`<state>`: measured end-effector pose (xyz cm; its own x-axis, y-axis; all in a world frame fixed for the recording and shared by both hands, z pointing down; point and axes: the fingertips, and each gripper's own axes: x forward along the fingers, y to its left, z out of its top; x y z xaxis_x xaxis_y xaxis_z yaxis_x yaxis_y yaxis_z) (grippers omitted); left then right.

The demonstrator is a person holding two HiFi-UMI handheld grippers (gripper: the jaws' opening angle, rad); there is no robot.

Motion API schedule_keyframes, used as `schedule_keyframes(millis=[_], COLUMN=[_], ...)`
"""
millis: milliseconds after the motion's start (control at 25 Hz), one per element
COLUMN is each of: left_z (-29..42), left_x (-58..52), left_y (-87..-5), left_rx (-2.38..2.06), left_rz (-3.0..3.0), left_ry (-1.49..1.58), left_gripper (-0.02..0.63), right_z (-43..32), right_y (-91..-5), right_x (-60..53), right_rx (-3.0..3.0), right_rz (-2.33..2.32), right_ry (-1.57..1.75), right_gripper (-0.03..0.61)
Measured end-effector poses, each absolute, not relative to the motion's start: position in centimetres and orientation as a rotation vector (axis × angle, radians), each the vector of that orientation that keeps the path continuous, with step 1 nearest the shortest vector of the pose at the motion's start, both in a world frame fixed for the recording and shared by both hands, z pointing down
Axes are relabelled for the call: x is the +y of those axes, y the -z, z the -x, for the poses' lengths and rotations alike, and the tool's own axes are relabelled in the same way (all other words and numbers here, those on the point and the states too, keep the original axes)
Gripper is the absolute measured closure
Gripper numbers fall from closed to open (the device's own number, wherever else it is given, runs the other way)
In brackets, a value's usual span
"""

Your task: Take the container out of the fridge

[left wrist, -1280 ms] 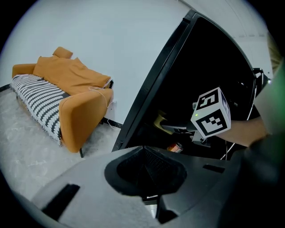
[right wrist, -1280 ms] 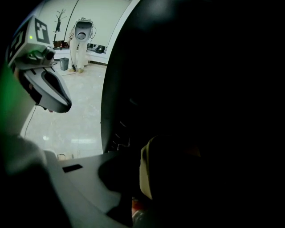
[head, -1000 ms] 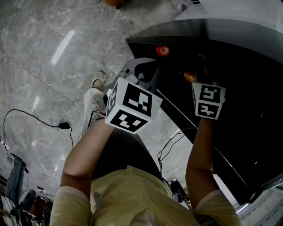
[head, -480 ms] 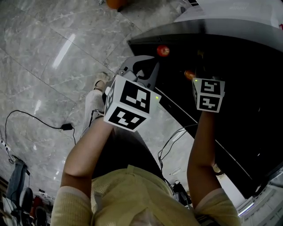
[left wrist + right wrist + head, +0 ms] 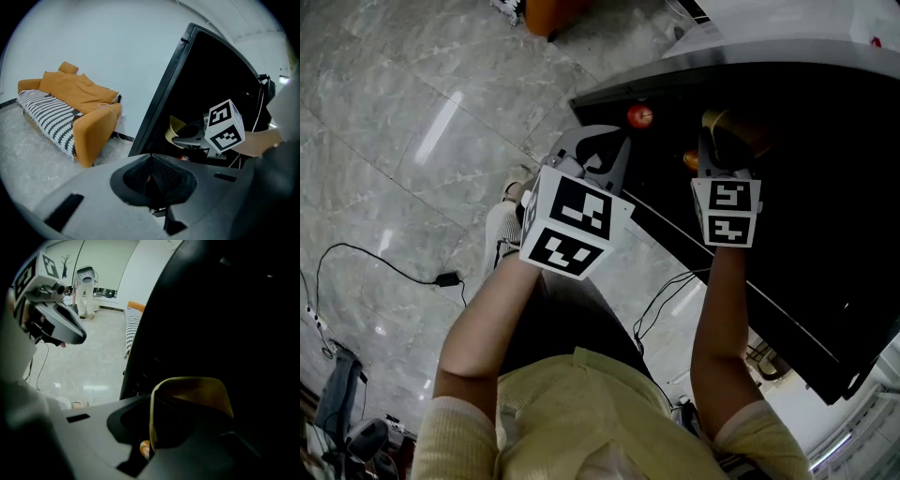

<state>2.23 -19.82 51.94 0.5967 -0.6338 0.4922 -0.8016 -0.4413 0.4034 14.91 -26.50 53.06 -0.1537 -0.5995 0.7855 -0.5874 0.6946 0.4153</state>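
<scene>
The left gripper is just outside the left edge of the fridge, jaws together with nothing between them. The right gripper is within the fridge's dark opening, jaws clamped on the rim of the yellow container, which sits inside that opening.
</scene>
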Motion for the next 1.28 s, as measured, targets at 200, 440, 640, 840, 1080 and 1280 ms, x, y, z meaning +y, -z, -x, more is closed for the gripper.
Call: schedule_keyframes(millis=[200, 440, 640, 840, 1080, 1280], left_z=[-2.7, -2.4, -1.9, -1.2, -0.5, 0.1], left_x=[-19.4, -18.6, -18.1, -17.7, -16.7, -15.8], left_y=[-50.2, -48.3, -47.2, -46.2, -44.7, -43.0], left_rx=[-1.145, -1.182, -1.223, -1.263, -1.308, -1.340], left_rz=[-2.240, -2.254, -2.232, -2.221, -2.211, -2.217], left_ry=[-0.366, -0.381, -0.374, -0.384, -0.393, -0.393], left_gripper=[0.588, 0.589, 0.588, 0.589, 0.589, 0.589], right_z=[-13.9, -12.9, -12.5, -12.3, -11.2, -9.9], right_y=[-51.7, -50.7, -49.9, -48.8, -47.3, -45.8], right_x=[-25.0, -23.3, -22.0, -21.2, -19.7, -18.3], right_rx=[-1.858, -1.901, -1.927, -1.945, -1.976, -2.013], right_rz=[-0.906, -0.878, -0.857, -0.839, -0.807, -0.785], right_ry=[0.022, 0.017, 0.013, 0.022, 0.037, 0.047], right_gripper=[0.545, 0.545, 0.545, 0.545, 0.545, 0.545])
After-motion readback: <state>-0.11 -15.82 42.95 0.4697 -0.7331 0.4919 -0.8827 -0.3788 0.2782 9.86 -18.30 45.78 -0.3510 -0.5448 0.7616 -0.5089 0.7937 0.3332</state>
